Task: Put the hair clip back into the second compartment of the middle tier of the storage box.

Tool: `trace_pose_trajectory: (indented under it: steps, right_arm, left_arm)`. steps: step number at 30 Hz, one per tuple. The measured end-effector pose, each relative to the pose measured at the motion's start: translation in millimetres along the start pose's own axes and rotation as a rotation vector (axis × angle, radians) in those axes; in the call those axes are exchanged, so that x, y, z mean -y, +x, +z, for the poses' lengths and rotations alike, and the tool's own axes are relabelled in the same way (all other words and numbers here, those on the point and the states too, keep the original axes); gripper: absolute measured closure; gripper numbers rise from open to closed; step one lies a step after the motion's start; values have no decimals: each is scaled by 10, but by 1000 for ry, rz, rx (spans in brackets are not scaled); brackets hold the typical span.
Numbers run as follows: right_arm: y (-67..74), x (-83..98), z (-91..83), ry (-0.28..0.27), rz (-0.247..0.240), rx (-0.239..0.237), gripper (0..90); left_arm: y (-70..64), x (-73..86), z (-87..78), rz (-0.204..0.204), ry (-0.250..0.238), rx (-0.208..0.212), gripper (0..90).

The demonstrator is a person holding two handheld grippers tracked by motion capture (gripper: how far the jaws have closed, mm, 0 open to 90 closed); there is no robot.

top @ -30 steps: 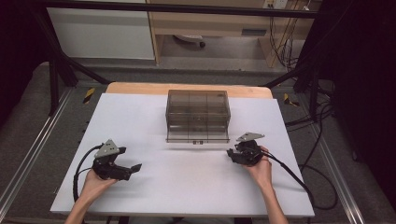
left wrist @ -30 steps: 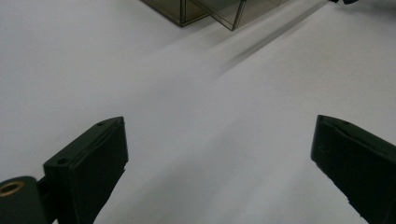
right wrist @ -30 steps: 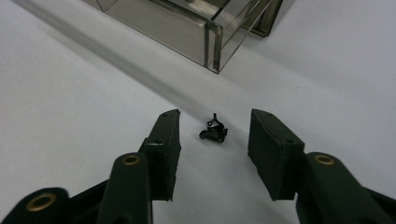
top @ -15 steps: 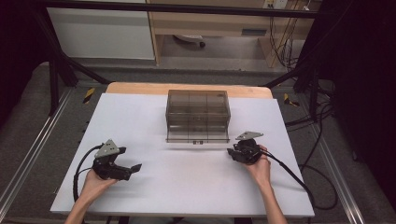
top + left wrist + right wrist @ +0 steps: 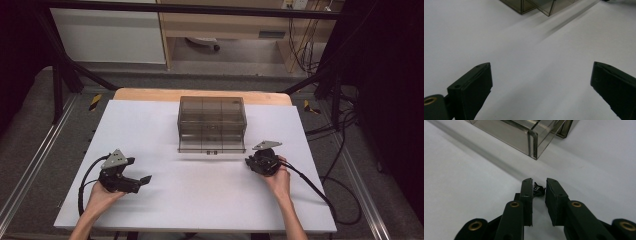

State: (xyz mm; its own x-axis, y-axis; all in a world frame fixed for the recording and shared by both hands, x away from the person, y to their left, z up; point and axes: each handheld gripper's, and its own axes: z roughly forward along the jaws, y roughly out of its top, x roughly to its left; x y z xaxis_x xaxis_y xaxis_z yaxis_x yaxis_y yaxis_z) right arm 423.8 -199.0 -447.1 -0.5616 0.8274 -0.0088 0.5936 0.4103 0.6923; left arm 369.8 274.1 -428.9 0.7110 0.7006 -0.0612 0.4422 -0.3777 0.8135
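Beyond the white table (image 5: 150,125) I see a white cabinet (image 5: 107,35), a wooden shelf unit (image 5: 225,25) and black cables (image 5: 344,116) on the floor at right.

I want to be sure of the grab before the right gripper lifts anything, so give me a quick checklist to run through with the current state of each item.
1. Small black object sits between the jaws of the right gripper: ok.
2. Pads pressing on it: cannot tell. The jaws have just been closing, but a narrow gap shows and the object looks to lie near the tips.
3. Right gripper apart from the smoky clear box: ok, the box corner stands beyond the tips.
4. Left gripper out of the way: ok, jaws wide open over bare white table, nothing between them.
5. What the black object is: cannot tell, too small.
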Motion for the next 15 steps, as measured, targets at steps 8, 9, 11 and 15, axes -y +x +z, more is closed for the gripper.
trace_pose_trajectory:
  steps: [8,9,11,15]
  right_arm:
    - [-9,-6,-26,0,-5,8,780]
    - [-10,-8,-30,-3,-3,8,764]
    - [-13,-12,-39,-6,-1,6,729]
    - [-20,-24,-45,-8,-2,-4,690]
  left_arm:
    - [-1,-1,-3,1,-1,-2,33]
    - [0,-1,-4,1,-1,-1,33]
    - [0,-1,-5,0,-1,-2,33]
    - [1,1,-3,0,0,-2,33]
